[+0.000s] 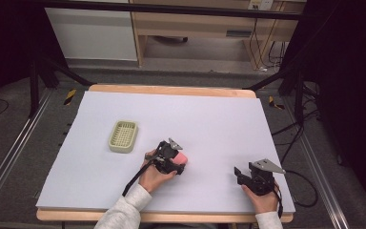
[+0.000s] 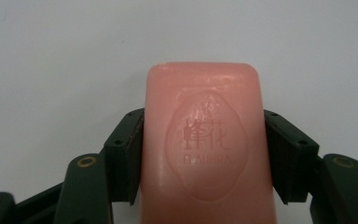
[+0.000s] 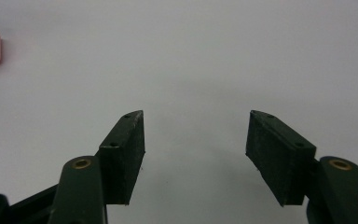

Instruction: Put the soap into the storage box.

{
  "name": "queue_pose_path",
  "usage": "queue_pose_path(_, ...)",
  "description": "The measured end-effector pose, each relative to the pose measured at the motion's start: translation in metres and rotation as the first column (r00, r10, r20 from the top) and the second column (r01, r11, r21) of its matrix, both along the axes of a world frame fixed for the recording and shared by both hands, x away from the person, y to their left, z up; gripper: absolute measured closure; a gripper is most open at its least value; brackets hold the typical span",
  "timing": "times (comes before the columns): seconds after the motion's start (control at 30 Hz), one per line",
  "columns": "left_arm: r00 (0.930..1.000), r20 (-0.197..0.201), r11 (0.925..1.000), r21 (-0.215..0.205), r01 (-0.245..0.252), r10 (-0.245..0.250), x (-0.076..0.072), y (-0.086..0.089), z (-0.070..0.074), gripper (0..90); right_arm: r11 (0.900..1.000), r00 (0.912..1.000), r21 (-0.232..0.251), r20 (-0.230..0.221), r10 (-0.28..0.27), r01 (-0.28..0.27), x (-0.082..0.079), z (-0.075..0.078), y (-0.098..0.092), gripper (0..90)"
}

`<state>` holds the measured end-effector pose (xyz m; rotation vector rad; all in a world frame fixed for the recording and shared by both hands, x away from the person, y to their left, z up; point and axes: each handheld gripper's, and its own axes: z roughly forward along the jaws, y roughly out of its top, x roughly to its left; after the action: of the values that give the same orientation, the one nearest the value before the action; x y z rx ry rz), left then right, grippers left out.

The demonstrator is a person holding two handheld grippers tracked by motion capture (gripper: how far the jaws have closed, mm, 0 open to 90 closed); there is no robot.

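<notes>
Nearest the person, the right gripper rests low on the pale grey table cover, close to the near edge and toward the right corner. Its jaws stand apart in the right gripper view with nothing between them, bare cover showing in the gap. The right hand grips it from below, the sleeve reaching over the wooden lip of the table.

A little farther in and to the left, the left gripper pinches a pink soap bar. In the left gripper view, the pads press flat on the bar's two long sides, and the soap bar juts forward past the fingertips, its stamped oval facing up. The bar lies near the middle of the cover, well apart from every edge. The left hand holds the gripper from behind.

The two grippers sit well apart, with an open stretch of cover between them.

Farther back and to the left, a pale yellow slotted soap dish sits alone, near the left gripper but not touching it, with open cover on all sides. Beyond it the cover runs bare to the far wooden edge.
</notes>
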<state>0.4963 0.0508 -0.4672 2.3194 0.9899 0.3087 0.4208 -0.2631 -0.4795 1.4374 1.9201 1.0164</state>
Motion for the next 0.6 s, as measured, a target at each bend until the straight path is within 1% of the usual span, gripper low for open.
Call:
queue_pose_path(0.1,1.0,-0.004,1.0,0.002,0.004,-0.004,0.0,0.001,0.001,37.1,1.0,1.0,0.001,0.0,0.0,0.0,0.0,0.0,0.0,37.2)
queue_pose_path(0.13,1.0,-0.006,1.0,-0.008,0.003,-0.003,-0.001,0.001,0.002,37.1,1.0,1.0,0.001,0.0,0.0,0.0,0.0,0.0,0.0,37.2)
queue_pose_path(0.2,0.9999,-0.008,0.9999,-0.01,0.007,-0.007,-0.001,0.002,0.003,37.2,1.0,1.0,0.002,0.0,0.0,0.0,0.0,0.0,0.0,37.2)
queue_pose_path(0.27,1.0,0.001,0.9999,-0.01,0.01,-0.01,-0.002,0.004,0.008,37.1,1.0,1.0,0.001,0.001,0.0,0.0,0.0,0.0,0.0,37.2)
queue_pose_path(0.33,0.9999,0.004,0.9997,-0.022,0.009,-0.009,-0.004,0.007,0.015,37.1,1.0,1.0,0.0,0.003,0.001,-0.001,0.0,0.0,0.0,37.2)
queue_pose_path(0.4,0.9999,0.01,0.9996,-0.024,0.011,-0.011,-0.004,0.008,0.018,37.2,1.0,1.0,0.0,0.004,-0.001,0.001,0.0,0.0,0.0,37.2)
queue_pose_path(0.43,0.9998,0.017,0.9995,-0.029,0.013,-0.013,-0.005,0.011,0.023,37.2,1.0,1.0,0.001,0.004,-0.001,0.001,0.0,0.0,0.0,37.2)
queue_pose_path(0.47,0.9998,0.02,0.9991,-0.041,0.009,-0.008,-0.006,0.012,0.026,37.2,1.0,1.0,0.002,0.002,-0.001,0.001,0.0,0.0,0.0,37.2)
queue_pose_path(0.5,0.9997,0.024,0.999,-0.043,0.009,-0.008,-0.006,0.014,0.028,37.2,1.0,1.0,0.001,0.003,0.0,0.0,0.0,0.0,0.0,37.1)
queue_pose_path(0.53,0.9997,0.024,0.999,-0.043,0.009,-0.008,-0.006,0.014,0.028,37.2,1.0,1.0,0.001,0.003,0.0,0.0,0.0,0.0,0.0,37.1)
queue_pose_path(0.6,0.9996,0.028,0.9986,-0.052,0.011,-0.009,-0.007,0.017,0.033,37.2,1.0,1.0,-0.001,0.005,0.0,0.0,0.0,0.0,0.0,37.0)
